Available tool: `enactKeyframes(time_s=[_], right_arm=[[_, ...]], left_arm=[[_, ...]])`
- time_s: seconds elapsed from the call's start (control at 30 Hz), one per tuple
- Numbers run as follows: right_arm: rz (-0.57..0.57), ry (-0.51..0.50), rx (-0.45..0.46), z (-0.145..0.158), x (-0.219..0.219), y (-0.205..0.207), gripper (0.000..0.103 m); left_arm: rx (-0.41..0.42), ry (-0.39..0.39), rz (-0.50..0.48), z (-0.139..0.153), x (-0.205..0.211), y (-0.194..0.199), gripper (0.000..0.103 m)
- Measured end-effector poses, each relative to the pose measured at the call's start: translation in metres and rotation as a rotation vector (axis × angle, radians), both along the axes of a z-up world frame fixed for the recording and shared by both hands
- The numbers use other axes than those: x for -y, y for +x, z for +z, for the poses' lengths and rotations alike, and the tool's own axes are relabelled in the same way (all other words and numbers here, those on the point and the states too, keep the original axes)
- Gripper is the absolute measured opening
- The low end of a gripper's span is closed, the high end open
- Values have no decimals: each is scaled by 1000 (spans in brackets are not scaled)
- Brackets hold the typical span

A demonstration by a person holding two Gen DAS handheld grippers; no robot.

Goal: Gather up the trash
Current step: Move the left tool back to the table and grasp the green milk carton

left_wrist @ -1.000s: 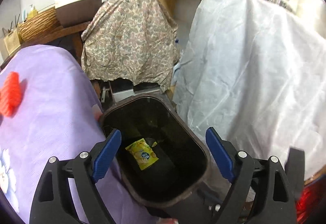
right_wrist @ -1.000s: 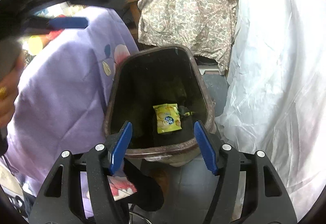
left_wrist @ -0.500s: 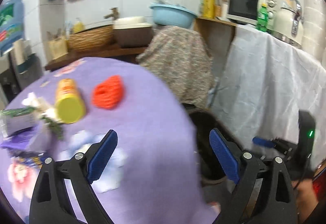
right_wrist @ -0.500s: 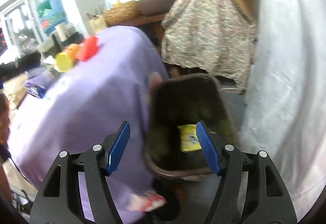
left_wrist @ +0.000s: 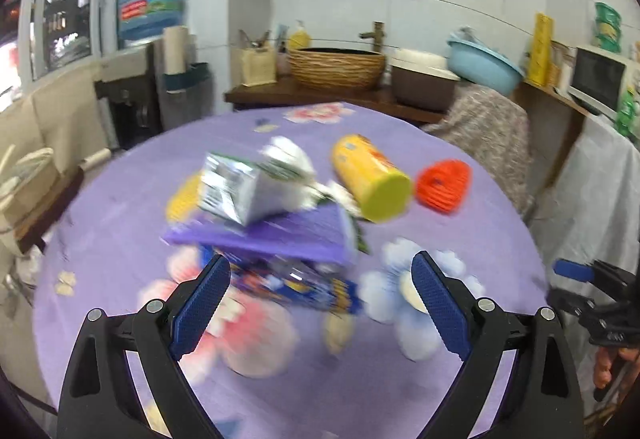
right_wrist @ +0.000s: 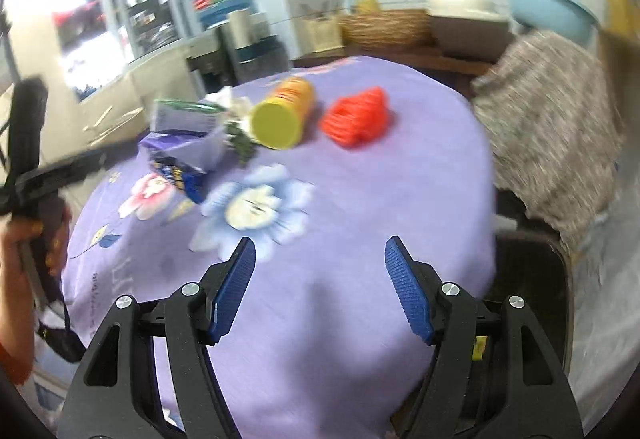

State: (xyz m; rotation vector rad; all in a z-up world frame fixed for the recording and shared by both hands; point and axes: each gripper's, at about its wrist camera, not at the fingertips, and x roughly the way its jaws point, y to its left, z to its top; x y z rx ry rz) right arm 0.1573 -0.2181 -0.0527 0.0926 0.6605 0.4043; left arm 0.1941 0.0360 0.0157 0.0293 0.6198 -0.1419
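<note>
Both grippers are over the round table with the purple flowered cloth now, whereas a second ago they were hanging right above the dark plastic trash bin with the yellow snack wrapper in it. The bin now sits at the right edge of the right wrist view, just beside the table, and only a sliver of yellow shows behind the gripper finger, too hidden to say what it is. The left gripper has its blue pads spread wide with nothing between them, and the right gripper is also open and empty. Nearest the left gripper lies a flat blue printed wrapper, long side running roughly left-right, with a purple flat pack stacked on it and a silvery-green carton tilted on top, all blurry. Beside that pile a yellow-capped orange cylindrical can lies on its side, cap end towards the cameras, long axis running away and left. An orange-red ribbed plastic thing sits just right of it. Further back a woven basket and light blue basin stand on the counter
</note>
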Motion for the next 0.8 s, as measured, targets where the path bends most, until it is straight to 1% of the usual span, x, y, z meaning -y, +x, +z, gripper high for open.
enactKeyframes(time_s=[0.1, 0.2, 0.27, 0.33, 0.5, 0.57, 0.6, 0.63, 0.67, 0.7, 0.73, 0.8], right_arm=[[37, -8, -4, 6, -21, 7, 68], [66, -6, -5, 9, -35, 7, 68], [72, -7, -7, 8, -39, 6, 68], [78, 0, -18, 6, -41, 6, 68], [76, -14, -39, 4, -46, 14, 68], [83, -5, -51, 5, -47, 19, 68], [85, -5, -54, 5, -48, 21, 68], [85, -8, -55, 5, -49, 23, 68], [83, -14, -55, 6, -51, 26, 68], [84, -17, -56, 6, -52, 28, 68], [87, -16, -58, 6, -53, 29, 68], [95, -12, -60, 5, -57, 32, 68]], left_arm=[[-10, 26, 21, 10, -19, 28, 91], [-26, 61, 35, 11, -32, 53, 91], [-68, 63, 35, 6, -35, 71, 91], [-93, 70, 29, 1, -41, 79, 91], [-85, 118, 19, -8, -38, 92, 90], [-94, 131, 15, -10, -36, 98, 86], [-103, 139, 12, -12, -34, 101, 82], [-111, 148, 13, -14, -33, 103, 76], [-117, 150, 13, -15, -33, 105, 72], [-122, 146, 12, -15, -33, 106, 66], [-126, 142, 13, -16, -34, 106, 63], [-120, 134, 21, -15, -34, 105, 61]])
